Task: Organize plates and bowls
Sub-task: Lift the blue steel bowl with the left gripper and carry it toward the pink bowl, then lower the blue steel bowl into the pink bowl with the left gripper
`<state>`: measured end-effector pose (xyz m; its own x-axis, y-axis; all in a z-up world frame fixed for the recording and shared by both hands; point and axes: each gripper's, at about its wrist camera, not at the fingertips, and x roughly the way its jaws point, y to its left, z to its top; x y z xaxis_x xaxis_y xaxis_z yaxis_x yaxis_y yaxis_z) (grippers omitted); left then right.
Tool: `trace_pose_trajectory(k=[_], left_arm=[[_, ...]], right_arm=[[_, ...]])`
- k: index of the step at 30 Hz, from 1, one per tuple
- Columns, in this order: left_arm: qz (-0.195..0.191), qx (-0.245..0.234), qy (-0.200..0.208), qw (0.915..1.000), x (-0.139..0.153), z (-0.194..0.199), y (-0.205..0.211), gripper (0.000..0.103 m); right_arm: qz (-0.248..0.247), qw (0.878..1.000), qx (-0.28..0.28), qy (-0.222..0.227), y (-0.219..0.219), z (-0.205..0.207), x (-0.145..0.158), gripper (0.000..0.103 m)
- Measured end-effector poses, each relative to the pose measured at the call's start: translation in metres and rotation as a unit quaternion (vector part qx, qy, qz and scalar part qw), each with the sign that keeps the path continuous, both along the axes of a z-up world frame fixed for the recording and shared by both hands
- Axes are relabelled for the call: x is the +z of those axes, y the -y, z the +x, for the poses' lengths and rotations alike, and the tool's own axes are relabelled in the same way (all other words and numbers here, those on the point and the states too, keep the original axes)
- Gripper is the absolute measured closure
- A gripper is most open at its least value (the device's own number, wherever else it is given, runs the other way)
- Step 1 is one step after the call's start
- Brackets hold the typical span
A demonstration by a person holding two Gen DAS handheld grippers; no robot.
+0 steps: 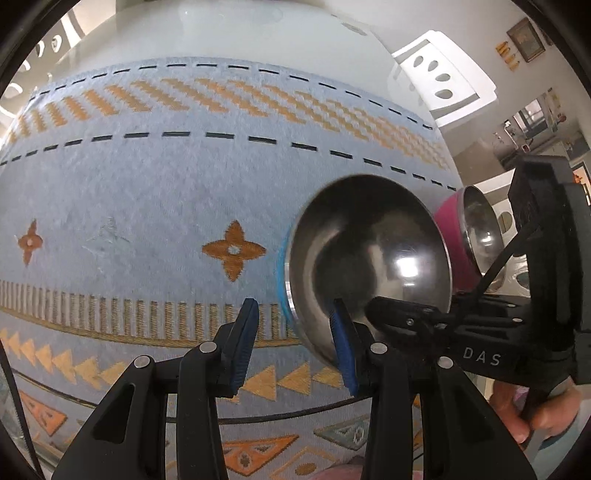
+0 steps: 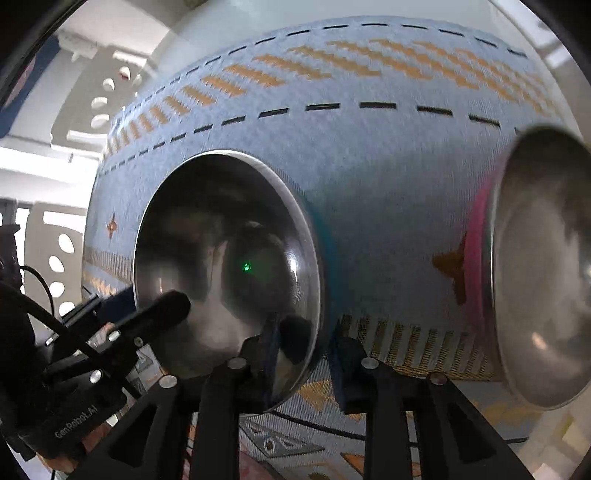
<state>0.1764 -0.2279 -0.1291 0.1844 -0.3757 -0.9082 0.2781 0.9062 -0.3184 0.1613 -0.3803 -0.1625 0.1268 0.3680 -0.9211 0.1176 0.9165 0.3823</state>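
Straddling blue bowl [image 2: 229, 266] rim: both hand-held grippers | left [image 1: 295, 343] released | right [image 2: 303, 354] released

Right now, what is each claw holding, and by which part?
Both claws straddle the blue bowl's rim, on opposite sides: left claw, right claw. Whether either is clamped is unclear.

White desk [image 1: 236, 33] covered by blue patterned cloth [image 1: 147, 192] with orange motifs. On the cloth: blue-walled steel bowl [image 1: 369, 266], pink-walled steel bowl [image 1: 476, 232] just beside it.
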Motion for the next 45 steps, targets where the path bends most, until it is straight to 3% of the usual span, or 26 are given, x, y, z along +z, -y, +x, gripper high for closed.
trace_pose_trajectory(k=[6, 14, 21, 28, 34, 45], left_arm=[[0.007, -0.014, 0.046, 0.9988, 0.013, -0.004, 0.011, 0.069], [-0.024, -0.008, 0.086, 0.9959, 0.06, -0.022, -0.002, 0.069], [-0.061, -0.003, 0.134, 0.9891, 0.11, -0.066, -0.025, 0.069], [-0.076, -0.016, 0.158, 0.9844, 0.138, -0.117, -0.051, 0.069], [-0.083, -0.021, 0.15, 0.985, 0.137, -0.152, -0.067, 0.069], [-0.086, -0.032, 0.11, 0.9897, 0.104, -0.202, -0.078, 0.069]], right_arm=[[-0.017, 0.999, 0.003, 0.045, -0.007, -0.01, 0.012, 0.081], [0.022, 0.998, -0.043, 0.045, -0.005, -0.029, 0.048, 0.081], [0.044, 0.995, -0.076, 0.057, -0.019, -0.065, 0.095, 0.081], [0.044, 0.993, -0.084, 0.072, -0.038, -0.121, 0.134, 0.081], [0.04, 0.994, -0.084, 0.064, -0.062, -0.173, 0.141, 0.08], [0.027, 0.994, -0.102, 0.023, -0.079, -0.224, 0.112, 0.08]])
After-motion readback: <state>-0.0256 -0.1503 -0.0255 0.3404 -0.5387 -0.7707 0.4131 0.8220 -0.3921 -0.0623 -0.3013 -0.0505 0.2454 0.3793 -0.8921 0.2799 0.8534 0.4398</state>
